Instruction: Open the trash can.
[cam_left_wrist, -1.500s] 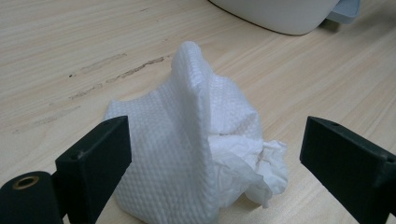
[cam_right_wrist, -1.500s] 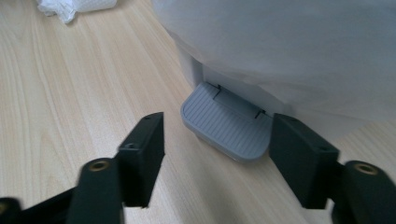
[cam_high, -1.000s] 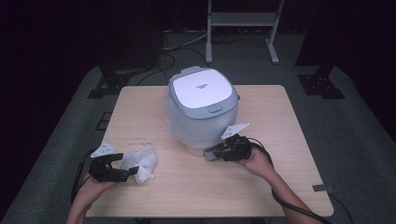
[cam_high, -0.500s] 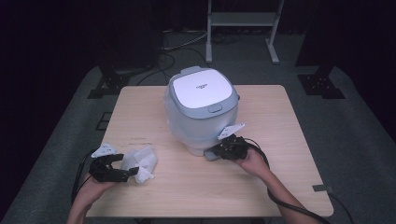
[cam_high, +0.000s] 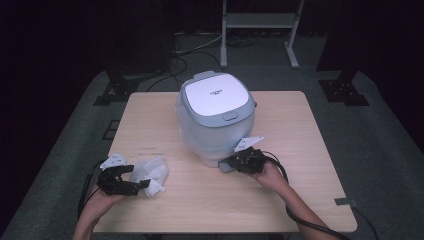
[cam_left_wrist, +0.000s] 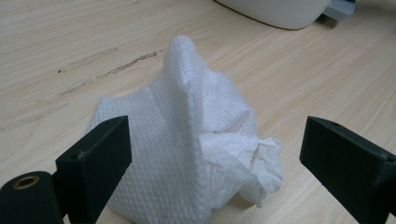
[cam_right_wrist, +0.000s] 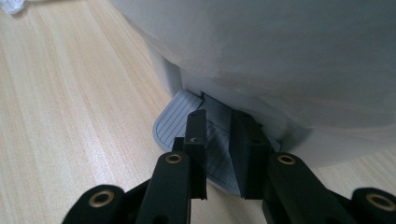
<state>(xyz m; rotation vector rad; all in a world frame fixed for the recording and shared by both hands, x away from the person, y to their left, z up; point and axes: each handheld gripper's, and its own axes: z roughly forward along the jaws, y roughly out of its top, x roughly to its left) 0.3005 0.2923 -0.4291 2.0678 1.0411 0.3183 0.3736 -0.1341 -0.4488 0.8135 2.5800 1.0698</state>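
Right gripper view: right tool (cam_right_wrist: 219, 154) has just been closing and now pinches the grey tab (cam_right_wrist: 187, 116) at the cooker (cam_high: 216, 117) base. Left tool (cam_left_wrist: 215, 163) sits wide around the tissue (cam_left_wrist: 187, 140) on the surface (cam_high: 300, 150).

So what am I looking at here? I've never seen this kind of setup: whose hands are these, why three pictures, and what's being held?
A person sits at a wooden table, holding a hand-operated two-jaw gripper in each hand. One picture looks down from above; the other two come from cameras riding on each gripper. On the table stand a white and grey appliance, apparently a rice cooker, and a crumpled white paper towel. The left gripper is open, its jaws either side of the towel. The right gripper has just been closing on the ribbed grey tab at the appliance's base.
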